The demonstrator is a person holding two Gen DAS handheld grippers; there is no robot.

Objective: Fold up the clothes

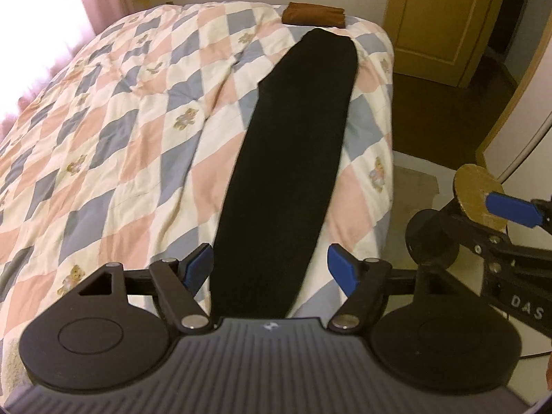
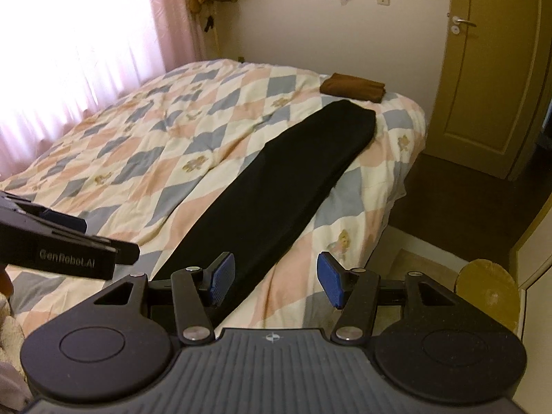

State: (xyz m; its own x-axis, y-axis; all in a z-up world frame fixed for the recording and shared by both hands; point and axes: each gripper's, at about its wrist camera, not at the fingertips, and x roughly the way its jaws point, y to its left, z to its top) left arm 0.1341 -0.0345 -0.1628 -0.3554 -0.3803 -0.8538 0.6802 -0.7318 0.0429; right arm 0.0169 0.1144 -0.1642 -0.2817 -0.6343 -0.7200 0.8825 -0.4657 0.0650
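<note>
A long black garment [image 1: 293,158], folded into a narrow strip, lies lengthwise on the bed near its right edge; it also shows in the right wrist view [image 2: 276,193]. My left gripper [image 1: 270,269] is open and empty, its blue pads straddling the near end of the strip just above it. My right gripper [image 2: 276,281] is open and empty, over the near end's right side. A folded brown garment [image 1: 314,15] lies at the far end of the bed, also seen in the right wrist view [image 2: 352,88].
The bed has a checked quilt [image 1: 120,131] in pink, blue and cream. A yellow door [image 2: 490,69] stands beyond the bed's right edge. Pink curtains [image 2: 86,51] hang at left. A round yellowish object [image 2: 490,293] sits on the floor at right.
</note>
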